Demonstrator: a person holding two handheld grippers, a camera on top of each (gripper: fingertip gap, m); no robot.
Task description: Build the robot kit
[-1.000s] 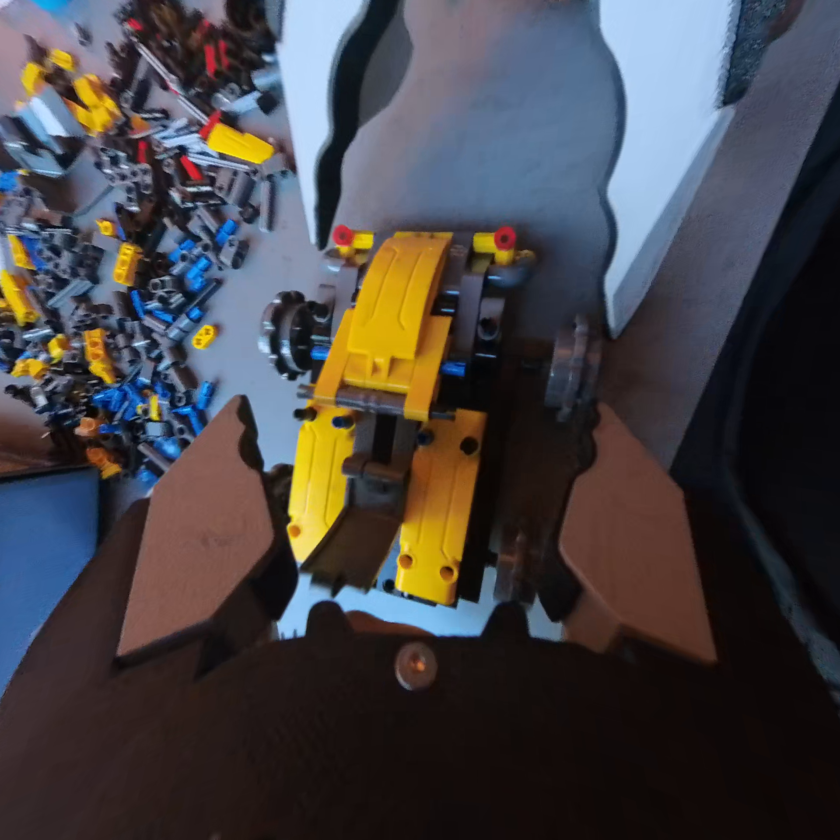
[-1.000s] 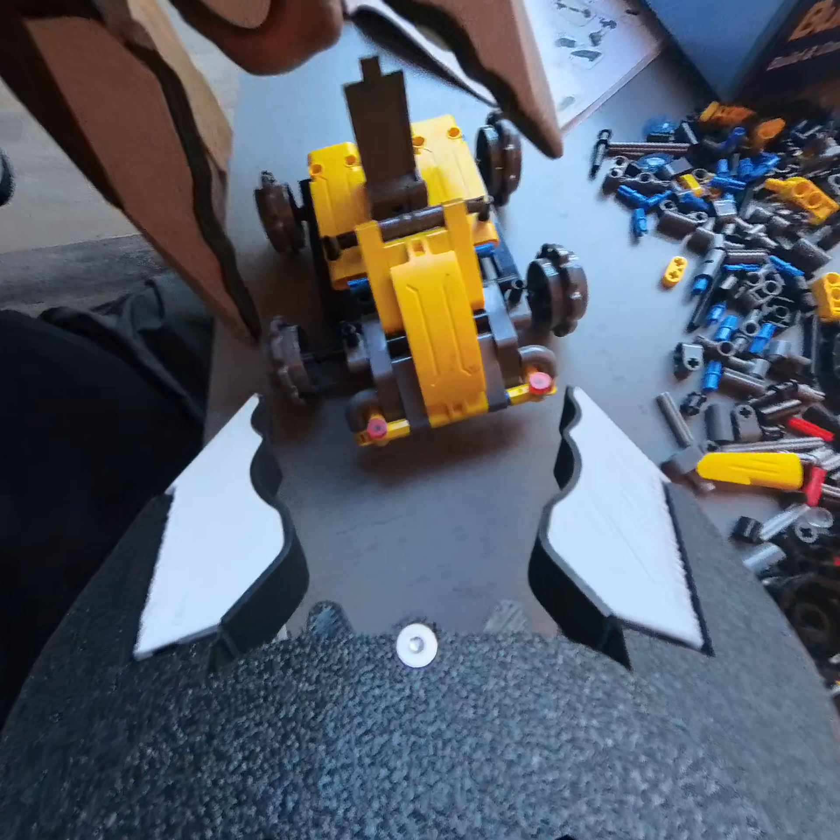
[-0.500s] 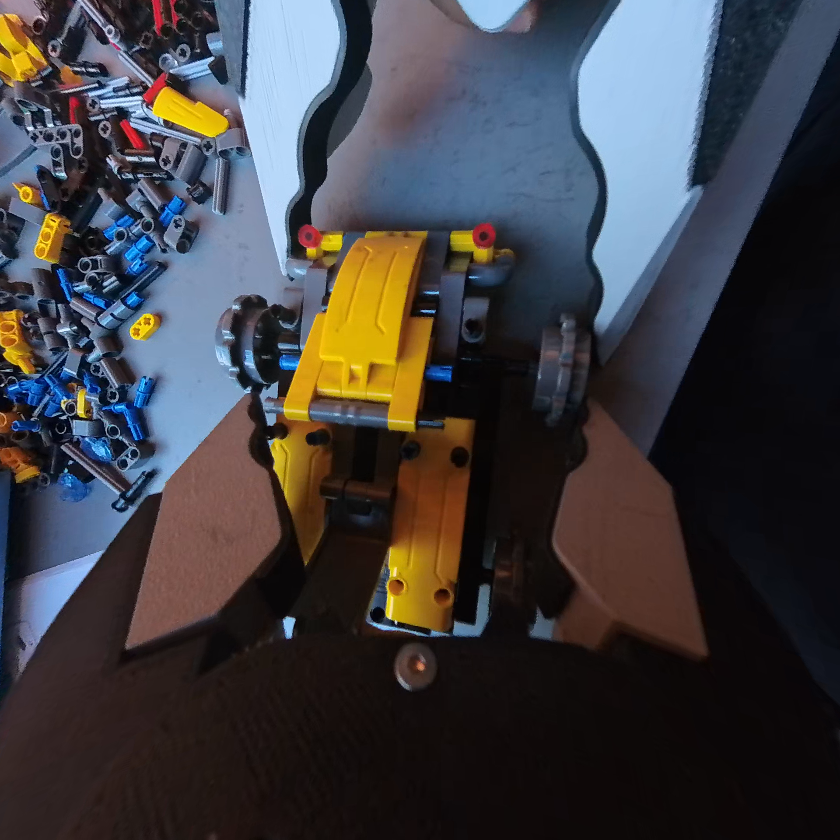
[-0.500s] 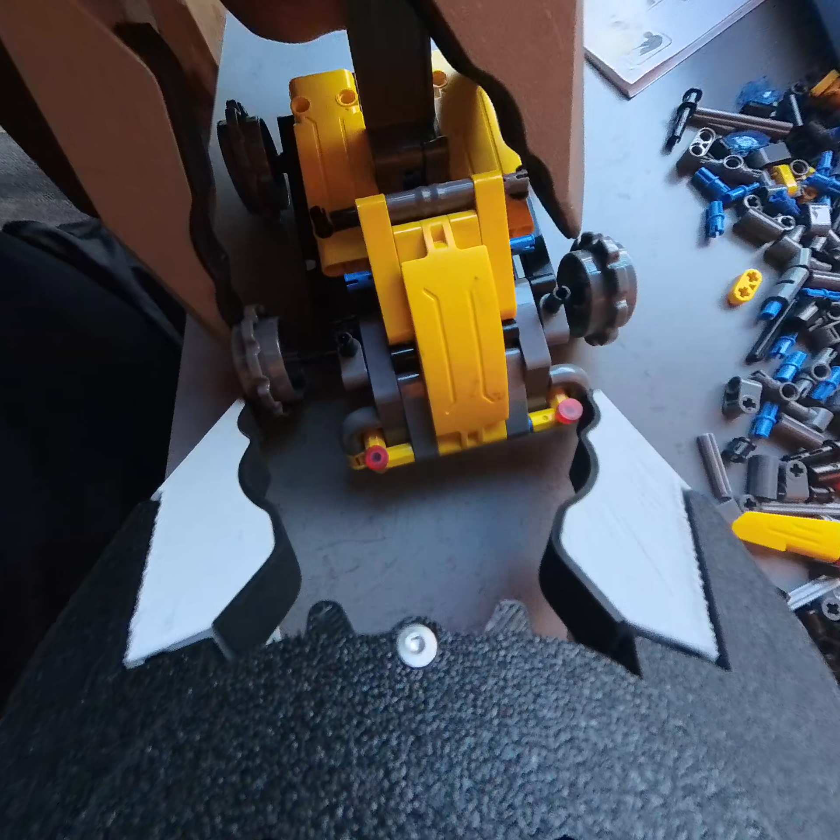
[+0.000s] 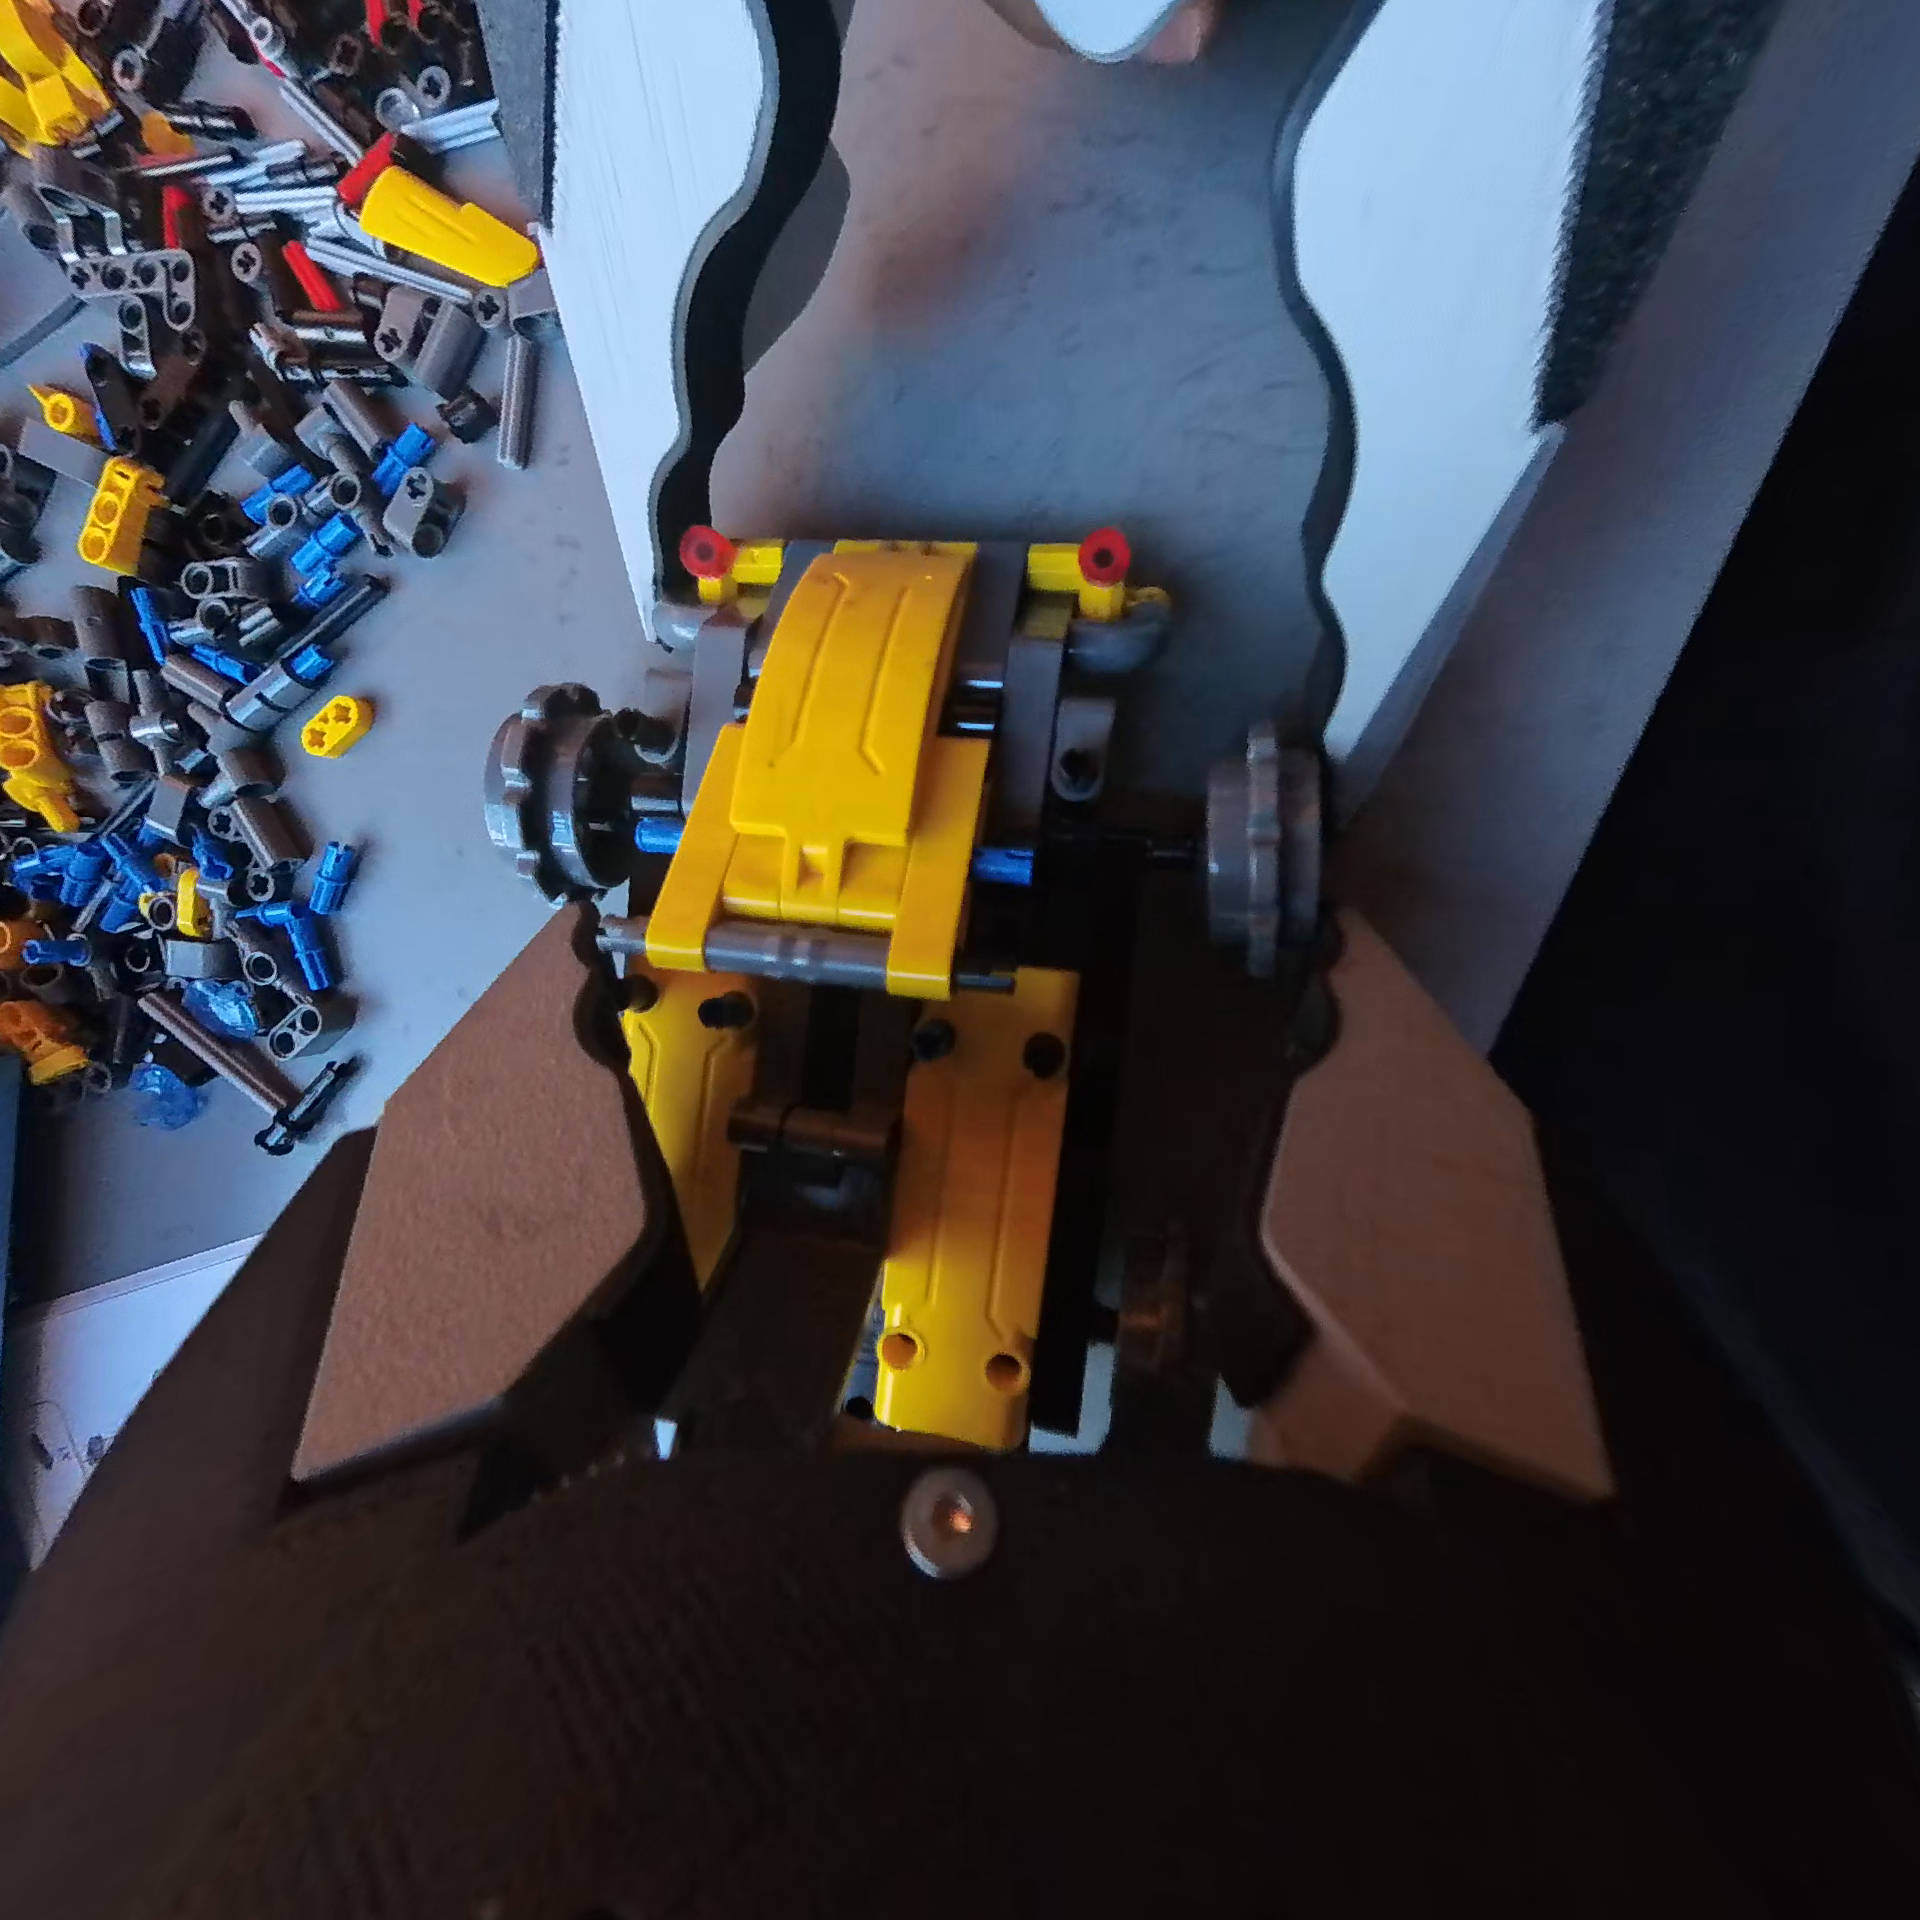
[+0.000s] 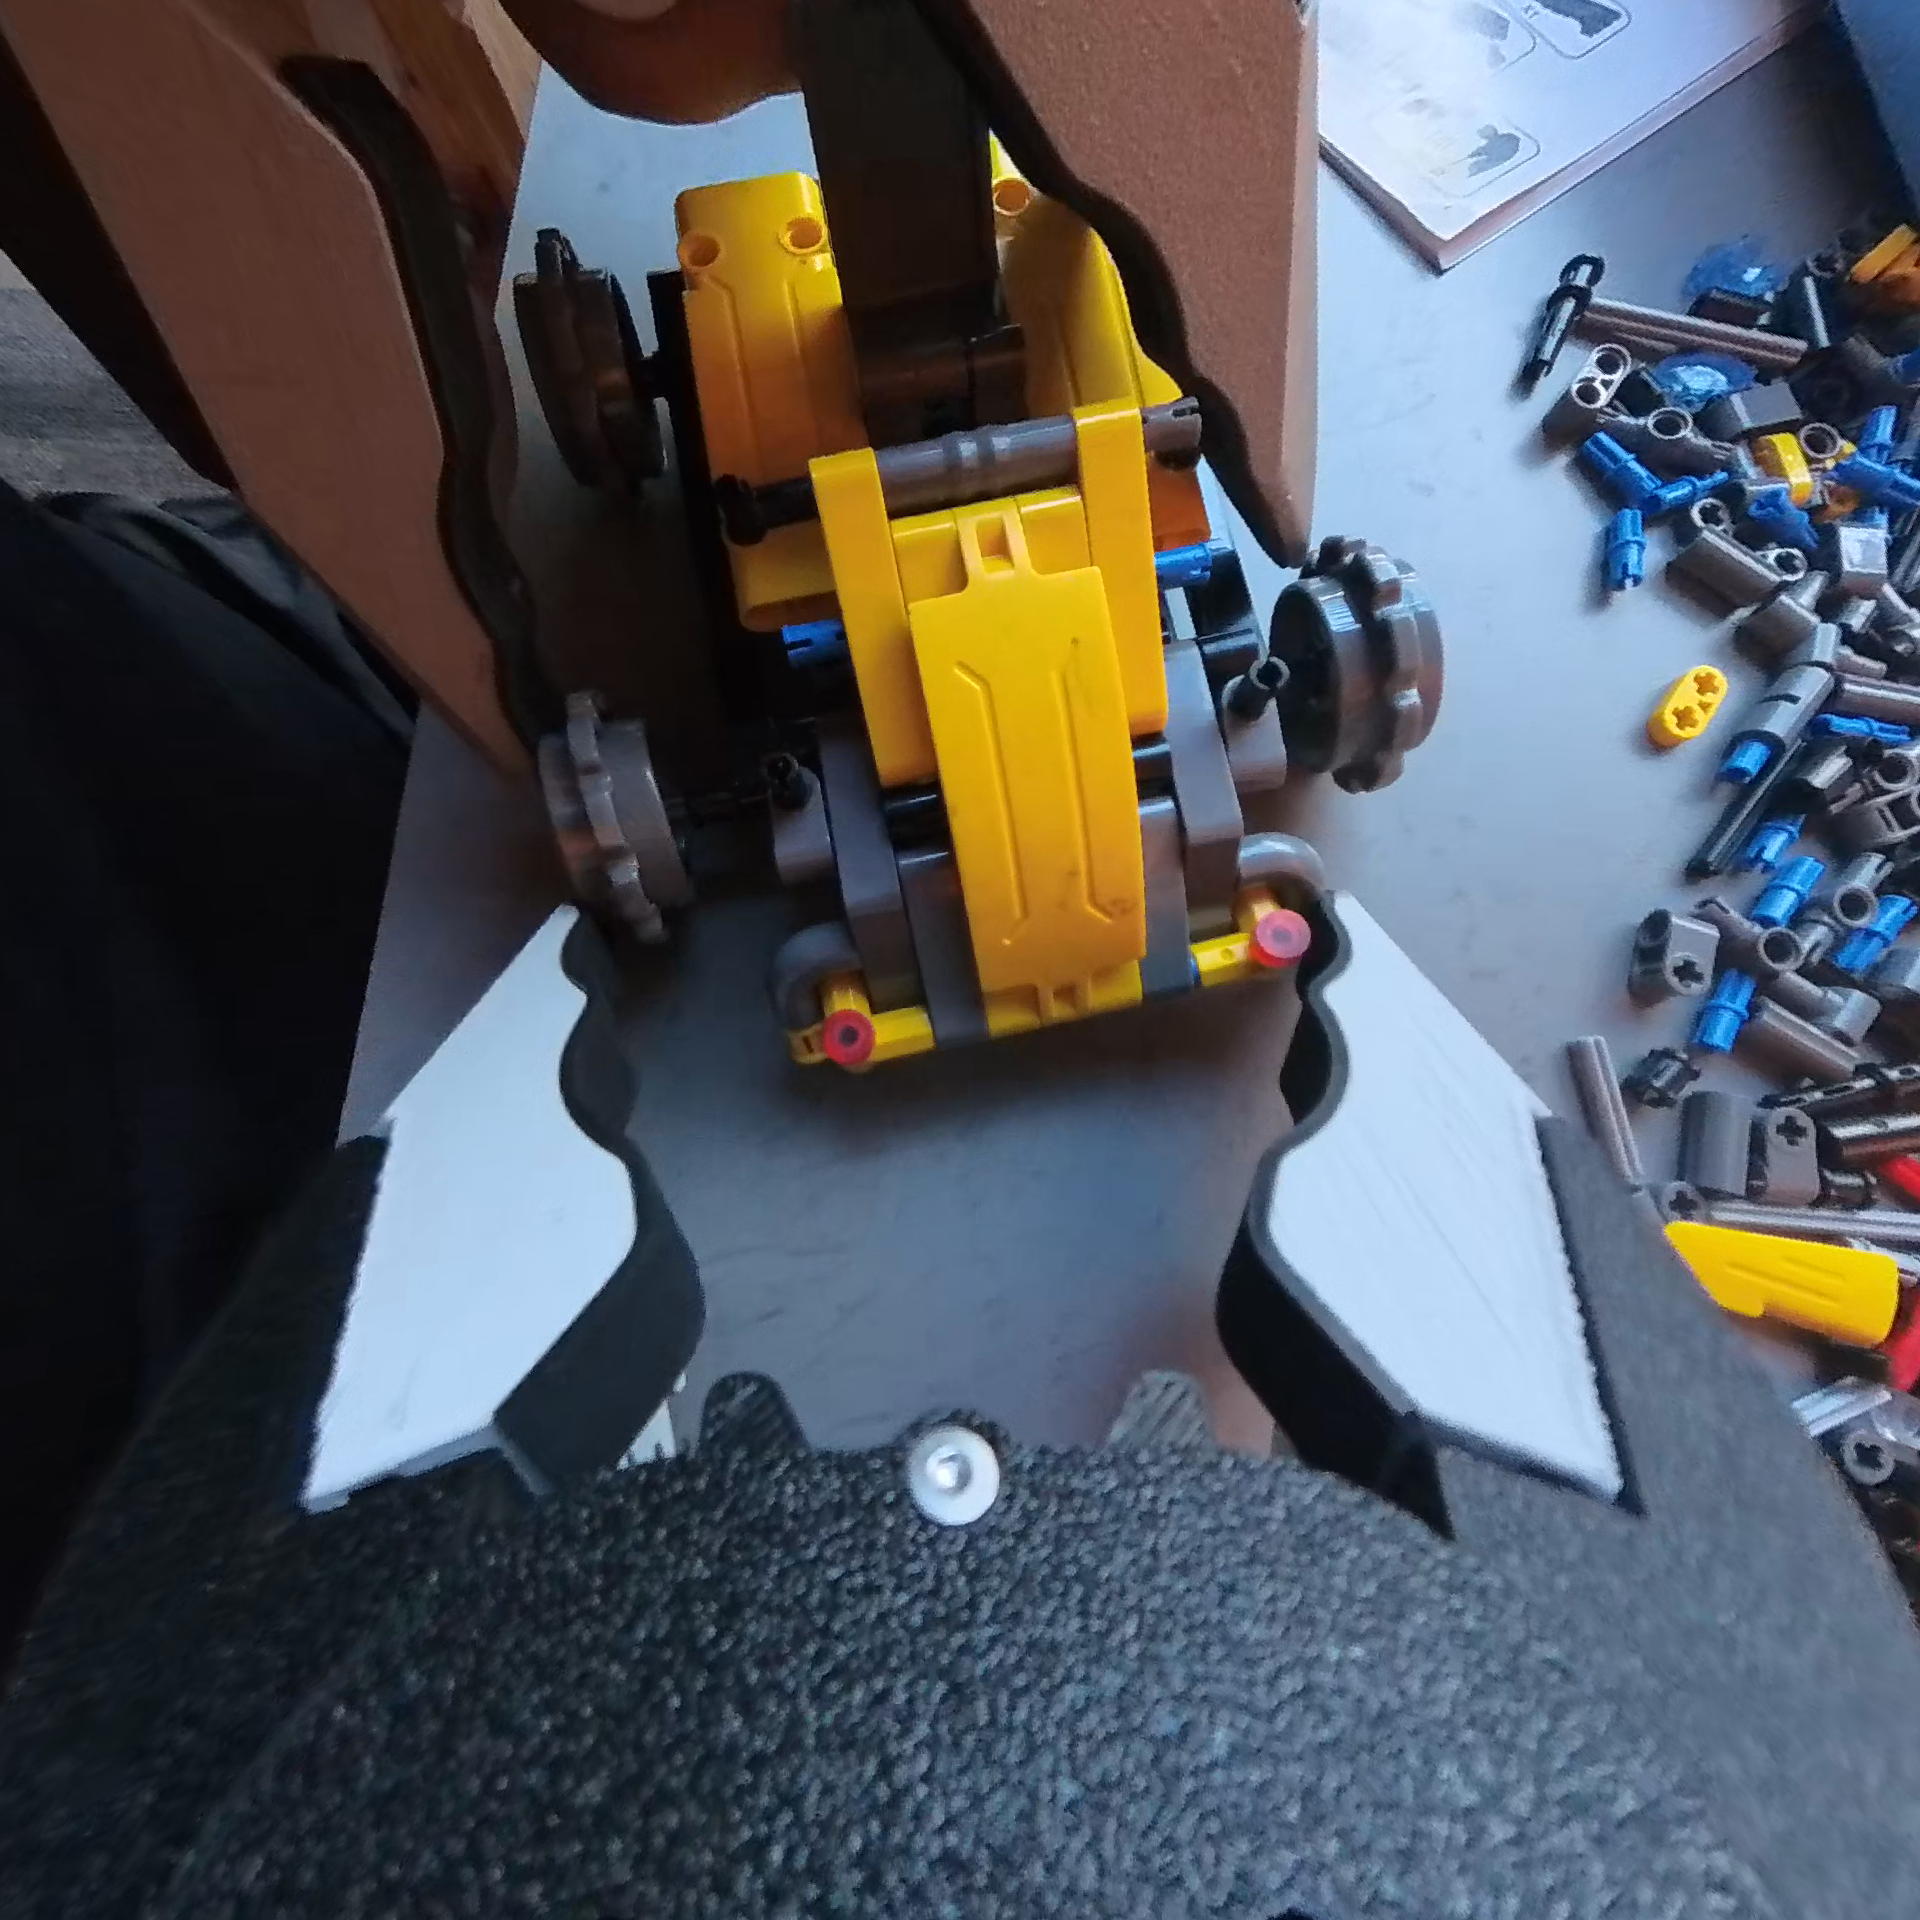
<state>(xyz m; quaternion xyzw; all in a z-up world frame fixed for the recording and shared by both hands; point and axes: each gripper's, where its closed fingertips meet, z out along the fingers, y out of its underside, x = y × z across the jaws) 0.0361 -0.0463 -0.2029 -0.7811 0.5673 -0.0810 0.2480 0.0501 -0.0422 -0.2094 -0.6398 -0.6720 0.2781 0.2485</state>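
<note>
Left gripper [image 5: 951, 966] and right gripper [image 6: 951, 914] both spread wide, straddling opposite ends of yellow vehicle model [image 5: 852, 831]; uneven closure risks dislodging its wheels.

both grippers [image 5: 951, 1091] [image 6: 951, 1039] now closer around vehicle [image 5: 842, 831]

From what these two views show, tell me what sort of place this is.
Probably a hobby or work table set up for building a brick kit. A half-built yellow toy vehicle stands on the grey tabletop, a heap of loose building pieces lies beside it, and an open instruction booklet lies nearby.
</note>
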